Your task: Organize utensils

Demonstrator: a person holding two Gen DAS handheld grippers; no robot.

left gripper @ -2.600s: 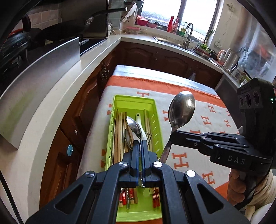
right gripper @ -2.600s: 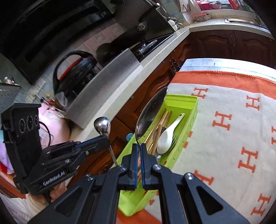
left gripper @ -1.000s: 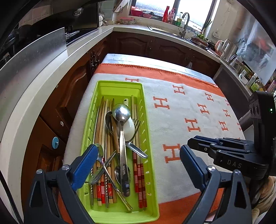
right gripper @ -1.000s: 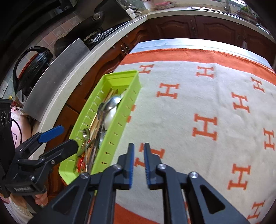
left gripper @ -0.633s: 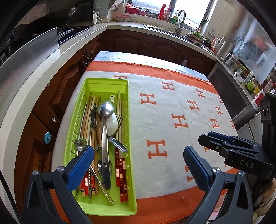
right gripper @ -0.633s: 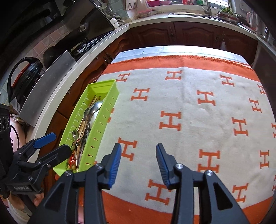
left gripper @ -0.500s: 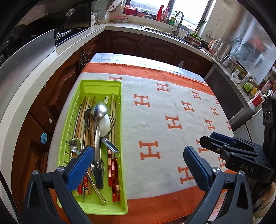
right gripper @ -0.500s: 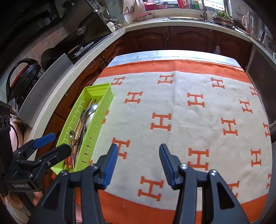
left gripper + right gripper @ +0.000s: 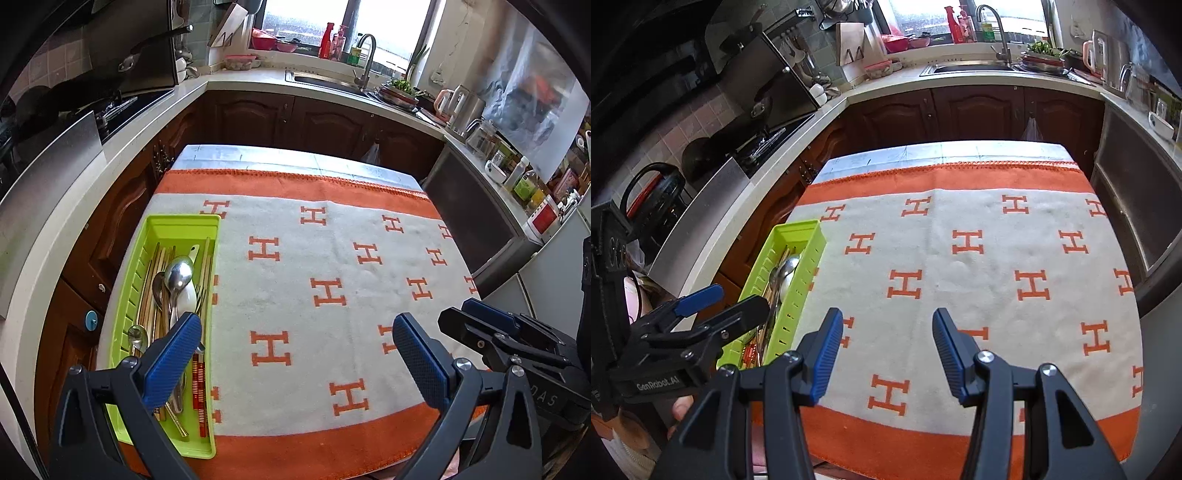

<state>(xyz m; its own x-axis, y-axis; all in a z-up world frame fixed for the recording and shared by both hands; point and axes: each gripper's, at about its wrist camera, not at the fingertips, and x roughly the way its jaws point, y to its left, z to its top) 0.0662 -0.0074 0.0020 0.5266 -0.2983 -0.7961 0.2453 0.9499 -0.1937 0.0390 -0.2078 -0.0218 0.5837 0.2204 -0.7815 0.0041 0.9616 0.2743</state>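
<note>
Green plastic tray at the cloth's near-left edge now holds both spoons; I've pulled both hands back. Left gripper gapes wide, right gripper has just been opening, both empty. Looks basically sorted to me.

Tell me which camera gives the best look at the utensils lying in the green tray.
Left wrist view: it looks down into the green tray, showing spoons, chopsticks and a fork laid lengthwise. The right wrist view sees the tray obliquely, its slotted wall hiding most contents.
</note>
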